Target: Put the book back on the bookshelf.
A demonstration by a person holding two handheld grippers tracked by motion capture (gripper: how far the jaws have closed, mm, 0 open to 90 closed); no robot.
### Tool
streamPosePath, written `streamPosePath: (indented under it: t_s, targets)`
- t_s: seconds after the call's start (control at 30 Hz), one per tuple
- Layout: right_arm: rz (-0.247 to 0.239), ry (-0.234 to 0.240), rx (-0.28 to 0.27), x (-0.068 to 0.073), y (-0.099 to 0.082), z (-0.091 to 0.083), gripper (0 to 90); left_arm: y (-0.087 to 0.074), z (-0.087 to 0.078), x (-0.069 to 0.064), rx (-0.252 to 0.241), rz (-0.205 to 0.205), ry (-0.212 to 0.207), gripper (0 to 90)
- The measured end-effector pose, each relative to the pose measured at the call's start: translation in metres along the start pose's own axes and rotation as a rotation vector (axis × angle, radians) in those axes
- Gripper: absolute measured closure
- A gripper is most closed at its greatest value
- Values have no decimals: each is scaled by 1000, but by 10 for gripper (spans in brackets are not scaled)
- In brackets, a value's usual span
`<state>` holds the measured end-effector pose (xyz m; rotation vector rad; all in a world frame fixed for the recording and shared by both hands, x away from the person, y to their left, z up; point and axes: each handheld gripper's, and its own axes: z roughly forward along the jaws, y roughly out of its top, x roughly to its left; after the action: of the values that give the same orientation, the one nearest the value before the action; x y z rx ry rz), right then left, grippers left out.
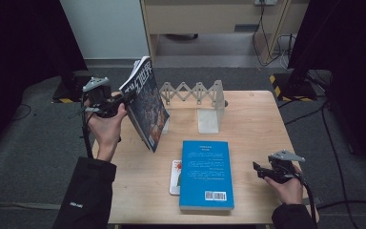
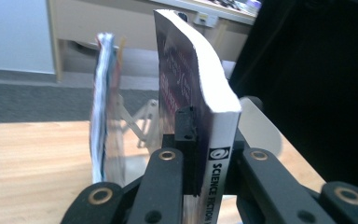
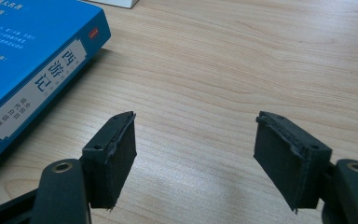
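A paperback with a dark cover [image 1: 145,102] hangs tilted above the table's left part. My left gripper [image 1: 125,98] is shut on it at the spine. In the left gripper view the black jaws of that gripper [image 2: 212,135] clamp the white spine [image 2: 219,163], which reads SCIENCE FICTION. A thin coloured sheaf [image 2: 101,107] splays apart to the left of the book. A blue book [image 1: 206,174] lies flat at the table's front middle. My right gripper [image 1: 258,168] rests low to the right of it, open, with only bare wood between its pads [image 3: 196,149]. The blue book's spine [image 3: 32,79] lies just left of them.
A pale folding book rack [image 1: 195,93] stands at the back middle of the wooden table [image 1: 252,124]; its lattice [image 2: 140,119] shows behind the held book. A thin white and orange booklet [image 1: 175,177] pokes out from under the blue book's left edge.
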<state>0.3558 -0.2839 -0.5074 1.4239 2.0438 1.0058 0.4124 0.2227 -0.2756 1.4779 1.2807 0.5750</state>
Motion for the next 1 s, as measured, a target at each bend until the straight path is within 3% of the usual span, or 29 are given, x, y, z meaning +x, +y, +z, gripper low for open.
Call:
streamPosePath:
  t_s: [0.13,0.3,0.57,0.8,1.0]
  targets:
    - [-2,-1,-2,0,1,1,294,3,12,-3,-14,20,44,818]
    - [-10,1,-3,-1,1,1,296,4,27,-6,-20,12,74,819]
    - [-16,0,0,-1,0,3,306,-3,51,-14,-34,59,154,818]
    - [-16,5,1,-1,0,3,306,-11,68,-11,-38,45,180,818]
    - [-21,6,4,-1,0,3,308,-20,81,-11,-28,77,218,818]
